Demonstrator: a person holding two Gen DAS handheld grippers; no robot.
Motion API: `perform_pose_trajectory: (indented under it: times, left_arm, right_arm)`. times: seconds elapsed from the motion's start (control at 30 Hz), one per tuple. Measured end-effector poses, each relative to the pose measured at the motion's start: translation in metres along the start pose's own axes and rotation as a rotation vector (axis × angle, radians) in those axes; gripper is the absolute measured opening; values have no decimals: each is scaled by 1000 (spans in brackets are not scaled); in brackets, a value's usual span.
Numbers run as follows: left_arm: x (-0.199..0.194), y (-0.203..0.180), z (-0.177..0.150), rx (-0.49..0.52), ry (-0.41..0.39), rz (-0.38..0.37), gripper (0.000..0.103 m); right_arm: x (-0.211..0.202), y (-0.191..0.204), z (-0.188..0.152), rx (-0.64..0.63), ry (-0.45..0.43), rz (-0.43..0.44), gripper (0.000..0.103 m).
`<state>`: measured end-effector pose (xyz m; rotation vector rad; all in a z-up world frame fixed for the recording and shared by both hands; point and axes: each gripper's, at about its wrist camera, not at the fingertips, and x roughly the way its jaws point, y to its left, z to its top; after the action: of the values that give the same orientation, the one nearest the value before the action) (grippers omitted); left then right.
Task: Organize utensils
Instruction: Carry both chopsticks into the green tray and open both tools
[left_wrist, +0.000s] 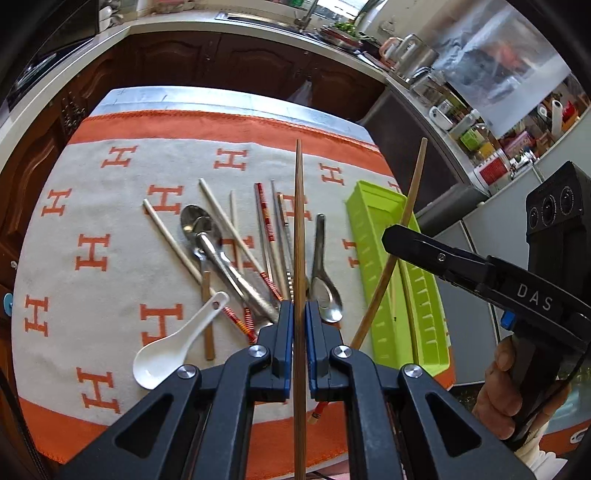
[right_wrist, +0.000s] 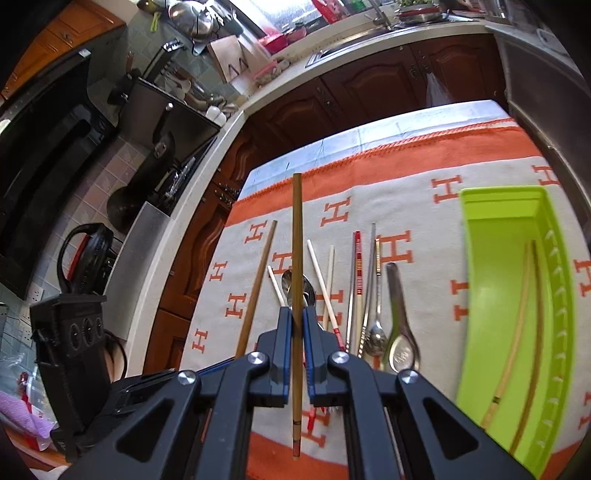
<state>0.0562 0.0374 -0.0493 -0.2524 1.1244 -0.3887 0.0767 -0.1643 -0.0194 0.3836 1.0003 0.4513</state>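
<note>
My left gripper is shut on a brown wooden chopstick, held above the pile. My right gripper is shut on a second brown chopstick; it also shows in the left wrist view, held over the green tray. The tray lies at the right of the cloth and holds two pale chopsticks. On the cloth lie several chopsticks, red-banded chopsticks, metal spoons and a white ceramic spoon. The left gripper's chopstick shows in the right wrist view.
An orange and grey cloth with H marks covers the table. Dark wooden cabinets and a counter with a sink stand beyond it. Kitchen clutter lines the right side. A stove and pots stand to the left.
</note>
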Motion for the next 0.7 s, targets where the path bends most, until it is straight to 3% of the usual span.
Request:
perform_pose_trajectory:
  times: [0.33, 0.47, 0.7]
  left_arm:
    - [42, -105, 8, 149, 50, -45, 4]
    - [71, -131, 11, 137, 91, -56, 4]
    - [116, -146, 12, 126, 129, -38, 4]
  right_arm:
    - [-83, -53, 2, 30, -90, -205, 6]
    - [-86, -83, 5, 50, -76, -290, 6]
    - [-58, -117, 5, 54, 7, -370, 6]
